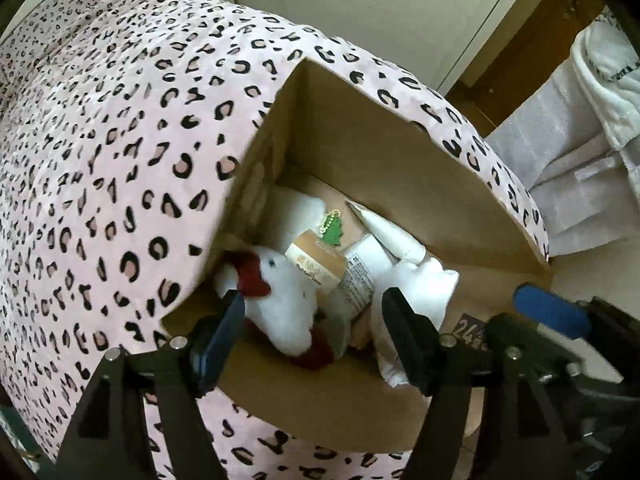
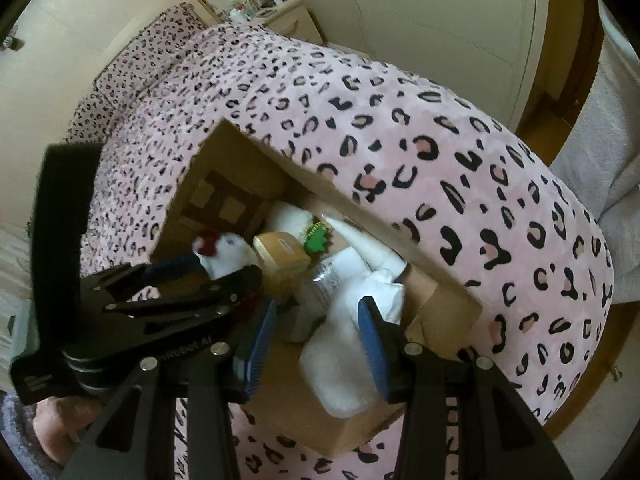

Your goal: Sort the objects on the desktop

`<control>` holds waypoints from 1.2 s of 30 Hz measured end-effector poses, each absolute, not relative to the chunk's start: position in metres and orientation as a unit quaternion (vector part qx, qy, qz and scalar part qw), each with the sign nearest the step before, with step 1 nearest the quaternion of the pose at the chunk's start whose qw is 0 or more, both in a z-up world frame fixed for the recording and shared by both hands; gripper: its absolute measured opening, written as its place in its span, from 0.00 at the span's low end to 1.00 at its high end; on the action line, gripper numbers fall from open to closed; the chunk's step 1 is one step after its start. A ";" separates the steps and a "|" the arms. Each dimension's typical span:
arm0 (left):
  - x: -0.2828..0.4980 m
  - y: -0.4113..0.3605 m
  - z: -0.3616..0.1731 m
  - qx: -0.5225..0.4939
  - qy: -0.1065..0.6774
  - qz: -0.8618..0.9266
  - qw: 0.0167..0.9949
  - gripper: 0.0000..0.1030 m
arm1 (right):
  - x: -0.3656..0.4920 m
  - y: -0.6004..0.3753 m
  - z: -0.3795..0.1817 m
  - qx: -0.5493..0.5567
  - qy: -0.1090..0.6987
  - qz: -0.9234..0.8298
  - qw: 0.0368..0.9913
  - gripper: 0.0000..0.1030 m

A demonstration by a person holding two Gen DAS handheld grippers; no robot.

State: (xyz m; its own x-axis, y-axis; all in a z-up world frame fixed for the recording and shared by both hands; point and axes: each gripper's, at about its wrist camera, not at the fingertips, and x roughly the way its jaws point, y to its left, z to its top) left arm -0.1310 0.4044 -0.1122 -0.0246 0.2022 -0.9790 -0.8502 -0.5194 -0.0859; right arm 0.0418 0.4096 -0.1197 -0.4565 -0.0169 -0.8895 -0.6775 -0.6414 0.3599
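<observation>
An open cardboard box (image 1: 400, 152) sits on a pink leopard-print bed. Inside lie a white plush chicken (image 1: 284, 292) with a red comb, a tan carton (image 1: 318, 260), a green tree charm (image 1: 332, 232), a white tube (image 1: 388, 236) and a white cloth bundle (image 1: 416, 288). My left gripper (image 1: 316, 336) is open over the box's near rim, its fingers either side of the chicken. My right gripper (image 2: 320, 340) is open around the white cloth bundle (image 2: 344, 344) at the box's near corner. The box (image 2: 224, 168) and chicken (image 2: 228, 258) show in the right wrist view, with the left gripper (image 2: 208, 270) beside the chicken.
The pink leopard-print bedcover (image 1: 100, 160) surrounds the box. White and grey fabric (image 1: 580, 160) hangs at the right. A nightstand with bottles (image 2: 260, 4) stands by the far wall. A wooden floor strip (image 1: 520, 52) and a white door (image 2: 440, 8) lie behind.
</observation>
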 end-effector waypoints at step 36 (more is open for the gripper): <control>-0.042 0.314 -0.025 -0.555 0.277 0.708 0.339 0.89 | 0.130 0.353 -0.063 -0.495 0.326 0.758 0.272 0.43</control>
State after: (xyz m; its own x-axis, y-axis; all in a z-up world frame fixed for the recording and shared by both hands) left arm -0.0425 0.3145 -0.0248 -0.1553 0.1726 -0.9727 -0.7869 -0.6169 0.0161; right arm 0.1301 0.3527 -0.0627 -0.3626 0.0890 -0.9277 -0.7348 -0.6396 0.2259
